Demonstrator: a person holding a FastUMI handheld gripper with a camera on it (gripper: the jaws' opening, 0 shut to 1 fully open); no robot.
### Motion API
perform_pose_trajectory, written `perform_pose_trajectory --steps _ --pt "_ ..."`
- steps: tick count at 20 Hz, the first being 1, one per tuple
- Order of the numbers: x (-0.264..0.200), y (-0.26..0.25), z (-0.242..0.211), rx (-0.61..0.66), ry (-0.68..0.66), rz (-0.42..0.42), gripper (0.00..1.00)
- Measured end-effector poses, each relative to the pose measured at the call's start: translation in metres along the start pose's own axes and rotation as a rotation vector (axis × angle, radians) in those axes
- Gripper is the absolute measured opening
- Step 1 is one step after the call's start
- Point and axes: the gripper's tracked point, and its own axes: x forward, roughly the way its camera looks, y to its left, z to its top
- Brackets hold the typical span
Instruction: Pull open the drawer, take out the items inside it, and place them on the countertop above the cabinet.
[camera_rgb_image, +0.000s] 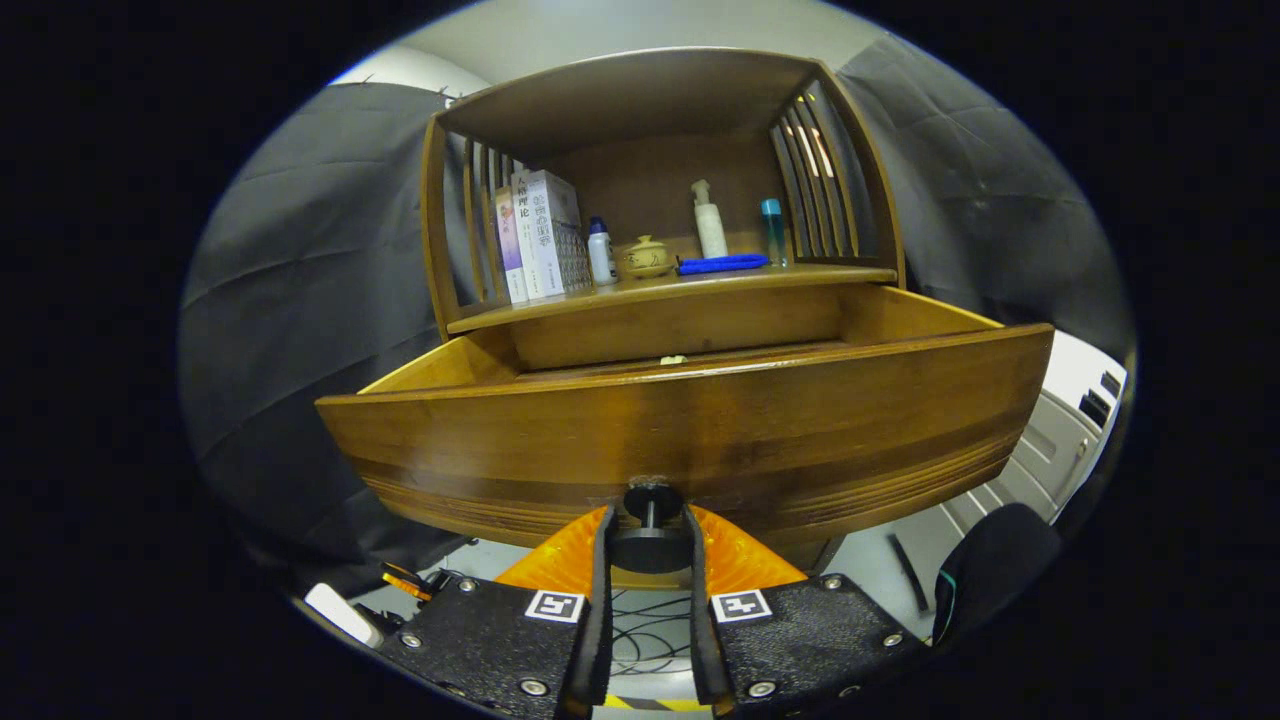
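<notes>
The wooden drawer (690, 430) is pulled out of the cabinet toward me, its front panel just ahead of the fingers. A dark round knob (650, 535) juts from the panel's lower middle and my gripper (648, 540) is shut on it, one finger on each side. Over the drawer's front rim a small pale item (673, 359) peeks out near the back; the rest of the inside is hidden. Above the drawer runs the countertop (800, 277) of the cabinet.
On the countertop stand books (535, 240), a small white bottle (600, 252), a lidded ceramic pot (647, 258), a pump bottle (709, 222), a blue cloth (722, 264) and a teal tube (773, 230). Slatted side walls and a top board enclose it. Cables lie on the floor below.
</notes>
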Motion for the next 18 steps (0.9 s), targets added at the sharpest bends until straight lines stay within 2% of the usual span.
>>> perform_pose_trajectory --steps 14,16,18 --pt "-0.025 0.006 -0.018 -0.032 0.055 0.037 0.33" --pt "-0.031 0.011 -0.016 -0.046 0.052 0.055 0.42" --pt "-0.041 0.021 0.002 -0.085 0.001 0.095 0.64"
